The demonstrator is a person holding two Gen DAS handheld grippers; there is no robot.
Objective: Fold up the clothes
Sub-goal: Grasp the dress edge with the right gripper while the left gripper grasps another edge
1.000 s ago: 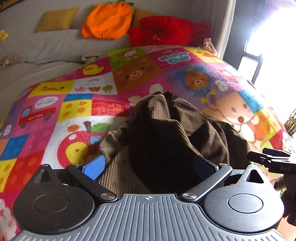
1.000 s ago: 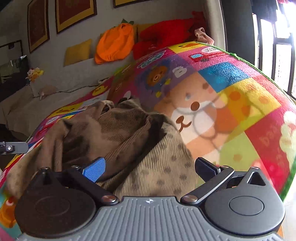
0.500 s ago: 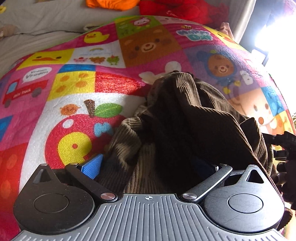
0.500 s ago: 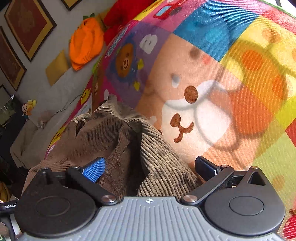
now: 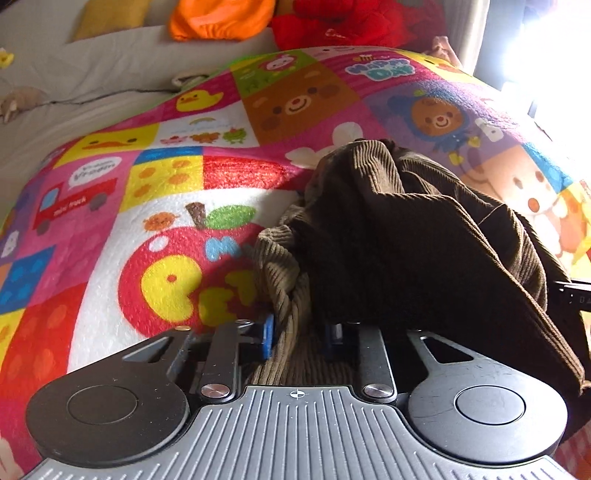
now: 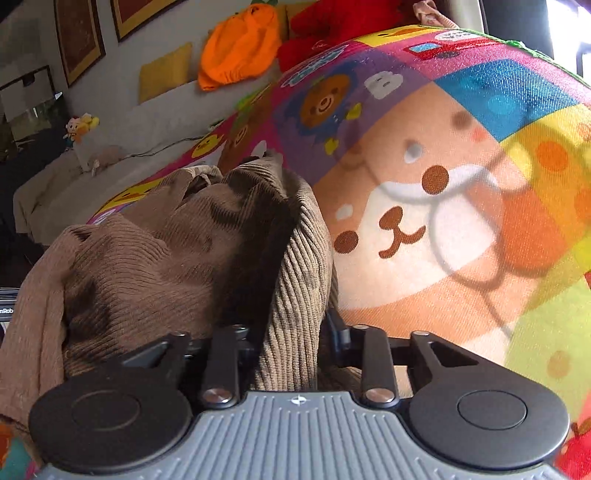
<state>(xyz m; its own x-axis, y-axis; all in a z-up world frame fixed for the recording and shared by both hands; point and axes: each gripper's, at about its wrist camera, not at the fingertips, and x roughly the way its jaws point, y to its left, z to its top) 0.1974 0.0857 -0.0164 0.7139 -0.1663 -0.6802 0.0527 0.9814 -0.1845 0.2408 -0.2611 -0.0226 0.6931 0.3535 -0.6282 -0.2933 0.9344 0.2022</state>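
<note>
Across the cartoon patchwork blanket point(image 5: 155, 236), both my grippers, wide apart a second ago, are closing: left gripper point(image 5: 299, 336) and right gripper point(image 6: 291, 332) now pinch the brown corduroy garment point(image 5: 406, 236), ready for lifting.

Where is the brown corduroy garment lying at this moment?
The brown corduroy garment lies crumpled on the colourful cartoon blanket, right of the apple print in the left wrist view.

Brown ribbed corduroy garment point(image 5: 399, 236), multicolour patchwork cartoon-print blanket point(image 5: 155, 177), orange cushion point(image 5: 221, 18), red plush point(image 5: 354, 18), blue gripper pads point(image 5: 269, 338).
</note>
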